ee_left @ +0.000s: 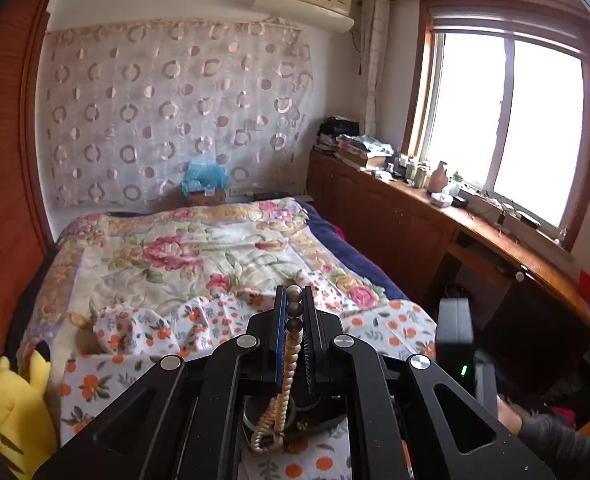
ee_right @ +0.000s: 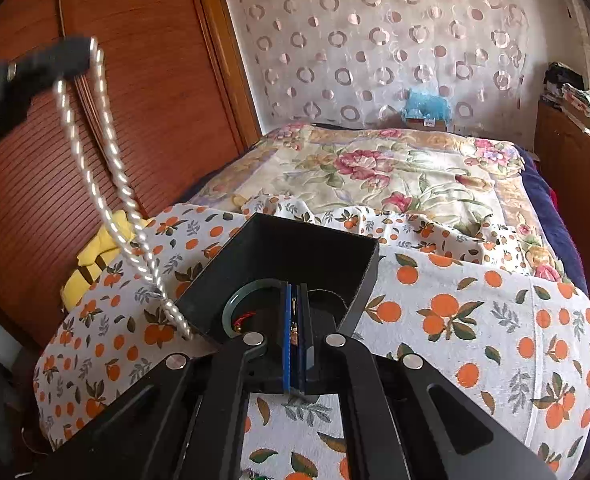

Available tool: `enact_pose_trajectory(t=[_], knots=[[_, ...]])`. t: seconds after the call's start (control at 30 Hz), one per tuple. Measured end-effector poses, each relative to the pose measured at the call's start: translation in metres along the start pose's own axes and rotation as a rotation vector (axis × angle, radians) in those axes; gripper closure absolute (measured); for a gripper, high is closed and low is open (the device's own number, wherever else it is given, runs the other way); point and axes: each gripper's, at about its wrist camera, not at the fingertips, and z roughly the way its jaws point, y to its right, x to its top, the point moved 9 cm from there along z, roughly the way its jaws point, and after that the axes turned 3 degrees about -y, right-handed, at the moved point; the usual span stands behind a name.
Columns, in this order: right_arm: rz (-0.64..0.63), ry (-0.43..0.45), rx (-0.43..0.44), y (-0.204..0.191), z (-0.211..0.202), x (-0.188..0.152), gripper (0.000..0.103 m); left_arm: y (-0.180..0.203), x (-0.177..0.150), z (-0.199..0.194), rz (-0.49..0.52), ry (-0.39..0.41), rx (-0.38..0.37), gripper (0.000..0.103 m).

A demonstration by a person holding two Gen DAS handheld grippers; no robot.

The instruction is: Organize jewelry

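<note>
Left gripper (ee_left: 294, 300): jaws closed on the pearl necklace (ee_left: 285, 364), raised; the strand hangs to the black box (ee_right: 295, 248) below. Right gripper (ee_right: 297, 300): jaws closed on a small gold piece (ee_right: 294, 322), above the box, beside the green bangle (ee_right: 231, 304).

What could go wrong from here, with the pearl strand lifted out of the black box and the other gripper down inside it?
1. The left gripper pinches the pearl necklace by a few beads only; the long hanging loop could slip free or swing.
2. The necklace's lower end still trails at the black box rim and might snag or tug it.
3. The right gripper, shut on a thin gold piece, sits beside the green bangle and may knock it.
</note>
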Motion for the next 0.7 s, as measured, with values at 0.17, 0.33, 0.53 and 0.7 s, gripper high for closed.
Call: enact_pose_trajectory(t=[0.17, 0.33, 0.53, 0.7], knots=[[-0.005, -0.022, -0.006, -0.001, 0.01, -0.007, 0.099, 0.0, 0.016, 0.006, 0.029, 0.01, 0.036, 0.097], [-0.009, -0.018, -0.014, 0.0, 0.01, -0.009, 0.093, -0.003, -0.006, 0.027, 0.036, -0.047, 0.053, 0.096], [-0.015, 0.006, -0.035, 0.004, -0.008, -0.019, 0.08, -0.01, -0.048, 0.043, 0.036, -0.111, 0.066, 0.096], [-0.06, 0.002, -0.064, -0.006, -0.026, -0.047, 0.08, -0.011, -0.105, 0.039, 0.038, -0.169, 0.062, 0.089]])
